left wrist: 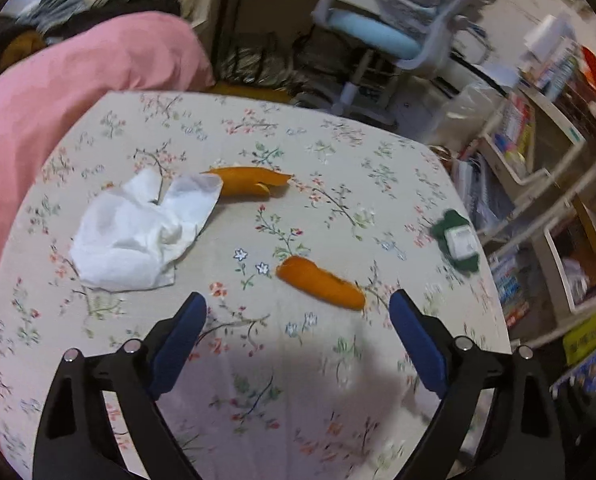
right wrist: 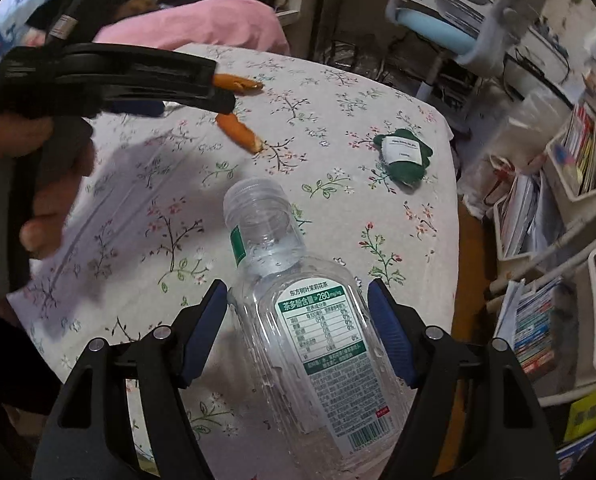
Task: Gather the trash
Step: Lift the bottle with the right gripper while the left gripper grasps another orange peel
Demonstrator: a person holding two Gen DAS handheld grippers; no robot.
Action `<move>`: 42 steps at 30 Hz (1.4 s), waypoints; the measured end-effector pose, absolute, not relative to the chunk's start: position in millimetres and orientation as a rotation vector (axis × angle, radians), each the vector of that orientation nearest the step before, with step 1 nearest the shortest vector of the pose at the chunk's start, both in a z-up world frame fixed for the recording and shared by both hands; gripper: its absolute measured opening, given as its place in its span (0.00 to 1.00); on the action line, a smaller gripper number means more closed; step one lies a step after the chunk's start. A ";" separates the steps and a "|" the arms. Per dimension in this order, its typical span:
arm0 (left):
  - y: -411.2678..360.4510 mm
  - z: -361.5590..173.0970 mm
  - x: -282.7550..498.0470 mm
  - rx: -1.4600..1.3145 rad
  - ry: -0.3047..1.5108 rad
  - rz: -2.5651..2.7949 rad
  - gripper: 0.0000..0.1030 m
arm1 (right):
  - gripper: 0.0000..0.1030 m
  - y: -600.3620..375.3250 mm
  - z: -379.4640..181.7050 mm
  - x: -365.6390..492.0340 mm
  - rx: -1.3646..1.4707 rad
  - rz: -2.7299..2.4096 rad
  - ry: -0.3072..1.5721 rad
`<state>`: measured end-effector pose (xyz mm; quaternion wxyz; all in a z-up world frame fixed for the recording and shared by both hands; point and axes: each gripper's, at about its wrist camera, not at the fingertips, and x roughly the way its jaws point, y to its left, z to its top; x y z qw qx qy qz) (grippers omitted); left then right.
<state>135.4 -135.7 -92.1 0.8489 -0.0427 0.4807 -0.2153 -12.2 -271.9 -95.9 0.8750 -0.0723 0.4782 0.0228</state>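
On the floral tablecloth [left wrist: 338, 152] lie a crumpled white tissue [left wrist: 138, 232], a far orange peel [left wrist: 250, 182], a near orange peel [left wrist: 322, 286] and a green wrapper with a white label [left wrist: 458, 242]. My left gripper [left wrist: 298, 312] is open and empty, just short of the near peel. My right gripper [right wrist: 298, 300] is open, its blue pads on either side of a clear plastic bottle [right wrist: 310, 320] lying on the cloth, cap pointing away. The right wrist view also shows the left gripper [right wrist: 98, 76], both peels [right wrist: 240, 130] and the green wrapper [right wrist: 404, 154].
A pink cover [left wrist: 58, 92] lies against the table's left edge. A blue and grey desk chair [left wrist: 390, 32] stands beyond the table. Shelves crowded with books and papers [left wrist: 538, 200] stand close along the right edge.
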 end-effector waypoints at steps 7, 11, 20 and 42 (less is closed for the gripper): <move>-161.2 -107.4 145.4 0.000 1.015 -0.327 0.83 | 0.67 -263.3 -108.8 -13.4 -0.154 0.097 1.045; -175.3 -113.9 137.4 0.122 1.002 -0.373 0.61 | 0.67 -265.8 -112.6 -12.4 -0.135 0.103 1.052; -145.4 -109.2 132.4 0.156 1.037 -0.655 0.41 | 0.67 -272.1 -108.8 -15.2 -0.091 0.118 1.035; -154.4 -110.7 128.2 0.138 0.991 -0.600 0.15 | 0.54 -273.9 -116.4 -3.4 -0.046 0.123 1.033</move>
